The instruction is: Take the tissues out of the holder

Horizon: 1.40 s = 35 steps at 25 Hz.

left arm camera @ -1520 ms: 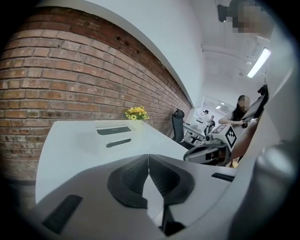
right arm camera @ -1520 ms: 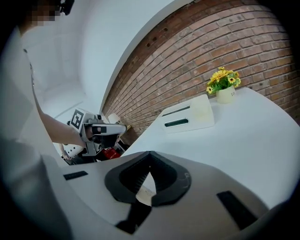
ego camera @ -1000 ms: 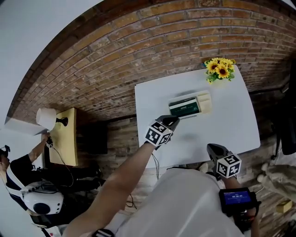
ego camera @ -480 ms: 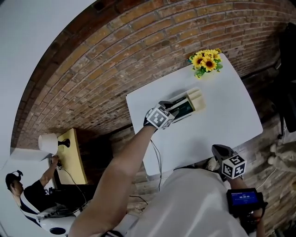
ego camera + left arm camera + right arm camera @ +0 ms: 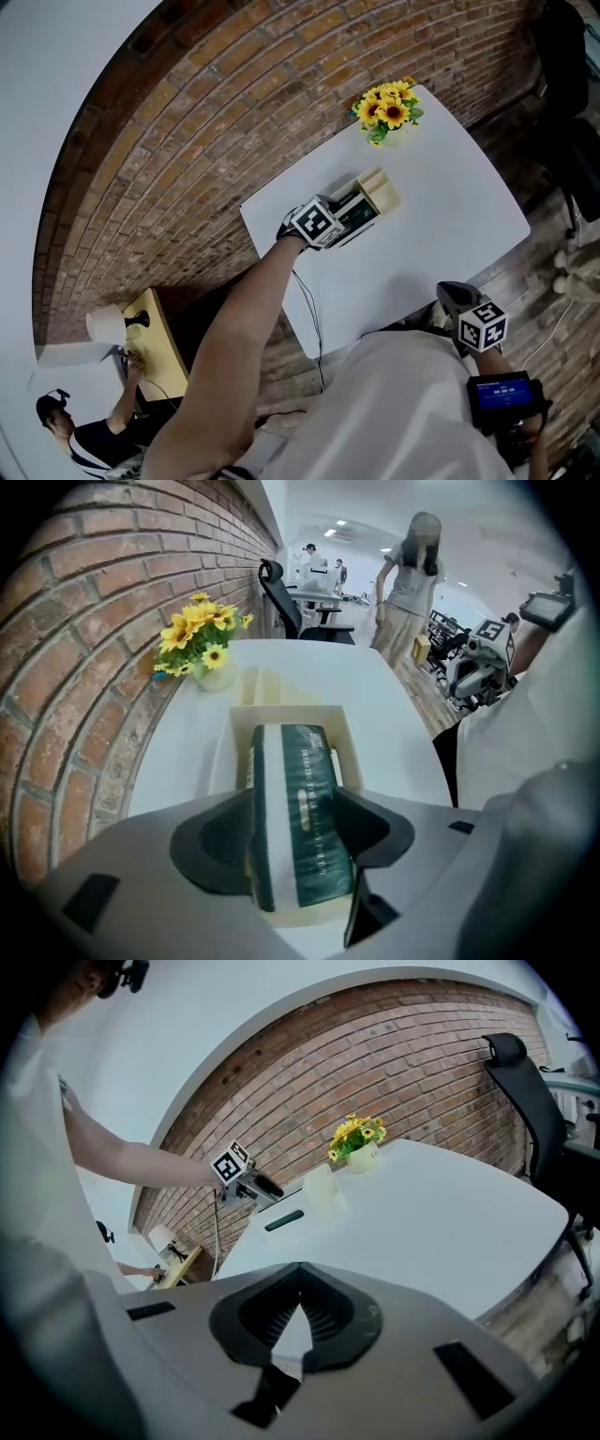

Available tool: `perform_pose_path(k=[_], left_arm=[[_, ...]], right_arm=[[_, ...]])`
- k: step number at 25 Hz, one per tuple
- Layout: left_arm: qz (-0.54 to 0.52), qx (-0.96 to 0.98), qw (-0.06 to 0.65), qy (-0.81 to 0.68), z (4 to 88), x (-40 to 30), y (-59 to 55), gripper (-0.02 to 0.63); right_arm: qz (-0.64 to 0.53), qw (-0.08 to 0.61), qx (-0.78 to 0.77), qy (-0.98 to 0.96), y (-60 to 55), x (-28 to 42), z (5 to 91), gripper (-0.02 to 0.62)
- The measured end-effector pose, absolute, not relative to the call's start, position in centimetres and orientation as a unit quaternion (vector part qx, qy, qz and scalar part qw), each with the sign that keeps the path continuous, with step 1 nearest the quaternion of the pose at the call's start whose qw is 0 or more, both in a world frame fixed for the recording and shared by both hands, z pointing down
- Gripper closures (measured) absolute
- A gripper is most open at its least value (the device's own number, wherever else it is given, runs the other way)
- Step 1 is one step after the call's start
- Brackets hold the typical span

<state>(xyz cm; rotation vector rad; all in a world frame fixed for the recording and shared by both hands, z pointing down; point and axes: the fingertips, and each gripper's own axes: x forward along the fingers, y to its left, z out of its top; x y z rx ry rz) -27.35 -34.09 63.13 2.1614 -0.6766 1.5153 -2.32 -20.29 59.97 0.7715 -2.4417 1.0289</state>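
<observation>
Over the holder (image 5: 281,714), left gripper (image 5: 292,832) jaws, just opening, straddled the likely soft tissue pack (image 5: 305,761) (pinch its long sides); right gripper (image 5: 297,1314), at five o'clock, was closed, empty.

Left arm outstretched, left gripper (image 5: 295,829) tipped down, jaws just opening astride the tissue pack (image 5: 298,808); right gripper (image 5: 298,1309) closed.

One tissue pack (image 5: 300,817), one holder (image 5: 281,716) — one sunflower bunch (image 5: 202,635).

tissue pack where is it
Head view: the tissue pack sits in the holder on the table's left, between the tongs of the left gripper, which have just been opening.
</observation>
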Motion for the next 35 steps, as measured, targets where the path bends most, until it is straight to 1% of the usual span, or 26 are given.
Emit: perform_pose_path(k=[3, 8, 9, 11, 16, 21, 25, 35], left_arm=[[0.569, 0.767, 0.197, -0.221, 63.3, -27.2, -33.6, 0.333], [0.596, 0.752, 0.171, -0.224, 63.8, -27.5, -34.6, 0.333], [0.597, 0.750, 0.171, -0.226, 63.7, -27.6, -34.7, 0.333], [0.599, 0.747, 0.174, -0.229, 63.6, -27.8, -34.5, 0.303], [0.600, 0.736, 0.197, -0.244, 64.1, -28.1, -34.2, 0.261], [0.614, 0.732, 0.195, -0.220, 64.5, -27.8, -34.3, 0.261], [0.623, 0.726, 0.216, -0.197, 64.8, -27.9, -33.8, 0.260], [0.623, 0.724, 0.224, -0.193, 65.4, -27.6, -33.7, 0.265]], right_arm=[[0.369, 0.186, 0.282, -0.866, -20.3, -1.9, 60.0, 0.591], [0.369, 0.184, 0.284, -0.865, -20.4, -1.9, 60.0, 0.591], [0.369, 0.184, 0.285, -0.865, -20.4, -1.8, 60.0, 0.591], [0.370, 0.183, 0.287, -0.864, -20.5, -1.6, 60.0, 0.591], [0.375, 0.185, 0.287, -0.862, -20.3, -1.4, 60.3, 0.591], [0.377, 0.181, 0.290, -0.861, -20.7, -1.3, 60.2, 0.591], [0.385, 0.178, 0.296, -0.856, -20.5, -0.8, 60.2, 0.591], [0.384, 0.178, 0.299, -0.855, -20.3, -0.6, 60.4, 0.591]])
